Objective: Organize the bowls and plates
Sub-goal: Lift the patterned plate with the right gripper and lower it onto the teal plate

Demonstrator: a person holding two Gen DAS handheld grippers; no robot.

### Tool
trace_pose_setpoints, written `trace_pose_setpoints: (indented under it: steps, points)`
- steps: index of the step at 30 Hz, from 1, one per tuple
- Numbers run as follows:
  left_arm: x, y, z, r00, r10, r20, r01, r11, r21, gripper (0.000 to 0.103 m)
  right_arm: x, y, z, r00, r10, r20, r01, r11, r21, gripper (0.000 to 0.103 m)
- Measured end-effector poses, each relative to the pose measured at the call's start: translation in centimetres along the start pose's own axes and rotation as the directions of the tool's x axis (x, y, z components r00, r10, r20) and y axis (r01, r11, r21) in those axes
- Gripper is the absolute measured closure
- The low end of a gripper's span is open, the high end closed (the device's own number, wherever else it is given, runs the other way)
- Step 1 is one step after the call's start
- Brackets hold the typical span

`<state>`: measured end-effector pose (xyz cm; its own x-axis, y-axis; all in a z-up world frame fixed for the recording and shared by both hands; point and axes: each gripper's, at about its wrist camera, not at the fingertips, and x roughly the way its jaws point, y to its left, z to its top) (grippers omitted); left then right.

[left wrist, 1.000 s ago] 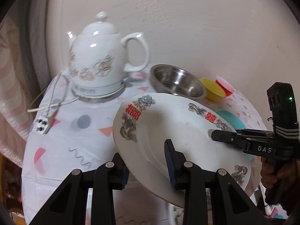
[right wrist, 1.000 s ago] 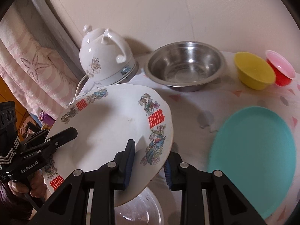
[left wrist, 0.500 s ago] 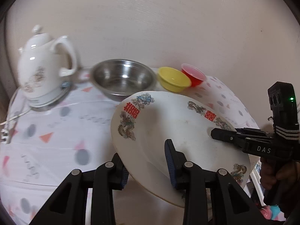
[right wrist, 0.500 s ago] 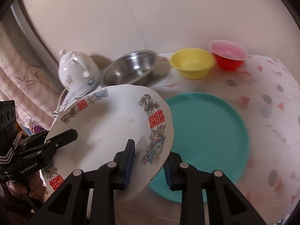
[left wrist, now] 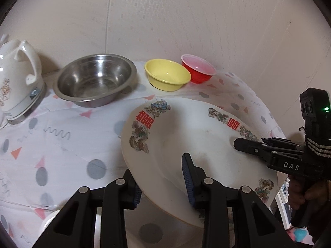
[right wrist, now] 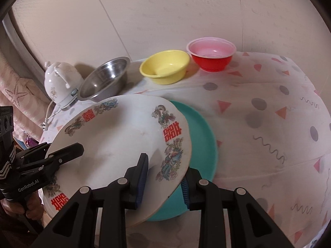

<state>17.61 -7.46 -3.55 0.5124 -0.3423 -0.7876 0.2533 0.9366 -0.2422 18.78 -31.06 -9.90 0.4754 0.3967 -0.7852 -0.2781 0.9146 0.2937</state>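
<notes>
Overhead, beige wall [left wrist: 186, 20] behind a confetti-patterned tablecloth [right wrist: 269, 107].

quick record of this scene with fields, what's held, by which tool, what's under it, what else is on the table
held: white patterned plate, tilted, off the table
left tool: shut on the plate's rim
right tool: shut on the opposite rim
under the plate: teal plate, flat on the tablecloth, partly covered in the right wrist view
back row: steel bowl, yellow bowl, red bowl, all empty
far left: white kettle on its base
</notes>
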Motion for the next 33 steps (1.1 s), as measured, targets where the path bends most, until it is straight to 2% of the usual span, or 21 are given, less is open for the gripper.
trace_pose_setpoints:
  steps: [13, 15, 20, 27, 33]
  points:
    - [3.4, -1.3, -0.1, 0.998, 0.029, -0.063, -0.031, 0.999, -0.037, 0.066, 1.7, -2.2, 0.9, 0.999, -0.026, -0.037, 0.025, 0.999, -0.045, 0.073]
    - [3.6, -1.4, -0.3, 0.996, 0.051, -0.069, -0.053, 0.998, -0.029, 0.065, 1.7, -2.1, 0.8, 0.999, -0.025, -0.031, 0.023, 0.998, -0.059, 0.073]
    - [3.8, -1.4, -0.7, 0.994, 0.060, -0.088, -0.063, 0.997, -0.037, 0.066, 1.6, -1.8, 0.7, 0.999, -0.031, -0.033, 0.028, 0.995, -0.100, 0.071]
    - [4.0, -0.9, -1.1, 0.990, 0.078, -0.116, -0.083, 0.995, -0.045, 0.067, 1.8, -2.2, 0.2, 0.997, -0.047, -0.057, 0.042, 0.994, -0.099, 0.067]
    - [3.5, -0.8, -1.1, 0.990, 0.098, -0.100, -0.103, 0.994, -0.040, 0.067, 0.7, -2.5, 0.4, 0.998, -0.062, -0.031, 0.059, 0.994, -0.096, 0.067]
